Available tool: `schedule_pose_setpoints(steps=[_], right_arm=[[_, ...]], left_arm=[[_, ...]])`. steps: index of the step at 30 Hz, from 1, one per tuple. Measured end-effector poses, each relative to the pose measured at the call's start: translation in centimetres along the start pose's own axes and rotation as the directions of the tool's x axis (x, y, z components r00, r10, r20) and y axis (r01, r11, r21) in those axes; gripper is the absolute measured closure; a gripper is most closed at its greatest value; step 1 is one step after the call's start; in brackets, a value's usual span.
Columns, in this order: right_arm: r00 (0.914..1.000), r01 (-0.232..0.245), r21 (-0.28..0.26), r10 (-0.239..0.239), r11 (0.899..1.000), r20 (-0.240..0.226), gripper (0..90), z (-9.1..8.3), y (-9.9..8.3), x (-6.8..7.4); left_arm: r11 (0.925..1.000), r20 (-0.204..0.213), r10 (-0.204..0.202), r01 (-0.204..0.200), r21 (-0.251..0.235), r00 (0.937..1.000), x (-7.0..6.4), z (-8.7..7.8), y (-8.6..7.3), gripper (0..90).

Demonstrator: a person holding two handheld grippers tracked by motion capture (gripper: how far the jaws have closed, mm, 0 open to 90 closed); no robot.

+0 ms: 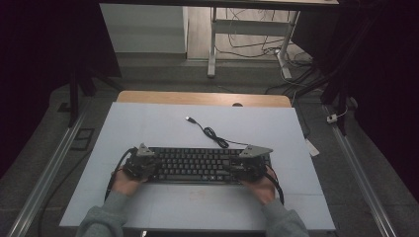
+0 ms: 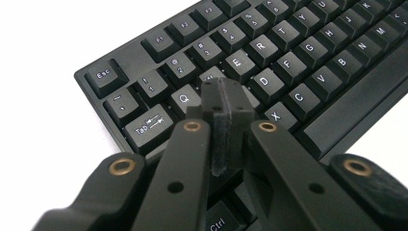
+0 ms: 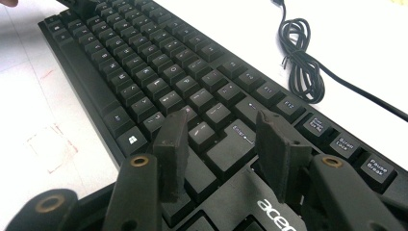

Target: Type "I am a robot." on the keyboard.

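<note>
The left gripper (image 2: pixel 226 96) has its jaws pressed together over the black keyboard (image 2: pixel 269 62) — their tips sit on the keys just right of Q and below the number row, near the keyboard's Esc corner — with white table (image 2: pixel 43 43) beyond that corner.

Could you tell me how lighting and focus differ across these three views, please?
High view: dim and soft, keyboard legends unreadable. Left gripper view: table blown out white, near left tool blurred. Right gripper view: brighter, legends near the right tool sharp, far keys and cable softer.
</note>
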State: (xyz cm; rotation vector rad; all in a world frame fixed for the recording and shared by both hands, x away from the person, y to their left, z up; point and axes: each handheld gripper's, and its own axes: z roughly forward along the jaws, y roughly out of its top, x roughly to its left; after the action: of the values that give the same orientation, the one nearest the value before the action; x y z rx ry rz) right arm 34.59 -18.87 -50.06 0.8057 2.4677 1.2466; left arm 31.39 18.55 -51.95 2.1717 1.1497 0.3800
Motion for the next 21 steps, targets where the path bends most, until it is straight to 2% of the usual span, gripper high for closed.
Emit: schedule_pose_setpoints(steps=[7, 12, 16, 21], right_arm=[[1.0000, 0.002, 0.005, -0.002, 1.000, 0.001, 55.4, 0.0, 0.0, 0.0], [1.0000, 0.000, 0.000, 0.000, 1.000, -0.001, 55.4, 0.0, 0.0, 0.0], [1.0000, 0.002, 0.003, -0.002, 1.000, 0.000, 55.4, 0.0, 0.0, 0.0], [1.0000, -0.002, -0.001, 0.002, 1.000, 0.002, 55.4, -0.1, 0.0, 0.0]], left_arm=[[0.9999, 0.000, 0.005, -0.005, 0.012, 1.0000, -0.1, 0.3, -0.1, 88.5], [1.0000, 0.003, 0.002, -0.002, 0.001, 1.0000, -0.1, 0.2, -0.1, 88.5], [0.9991, 0.011, -0.006, 0.006, -0.042, 0.9999, -0.1, -0.5, 0.2, 88.5], [0.9937, 0.048, -0.021, 0.026, -0.109, 0.9986, -0.2, -1.8, 0.5, 88.0]])
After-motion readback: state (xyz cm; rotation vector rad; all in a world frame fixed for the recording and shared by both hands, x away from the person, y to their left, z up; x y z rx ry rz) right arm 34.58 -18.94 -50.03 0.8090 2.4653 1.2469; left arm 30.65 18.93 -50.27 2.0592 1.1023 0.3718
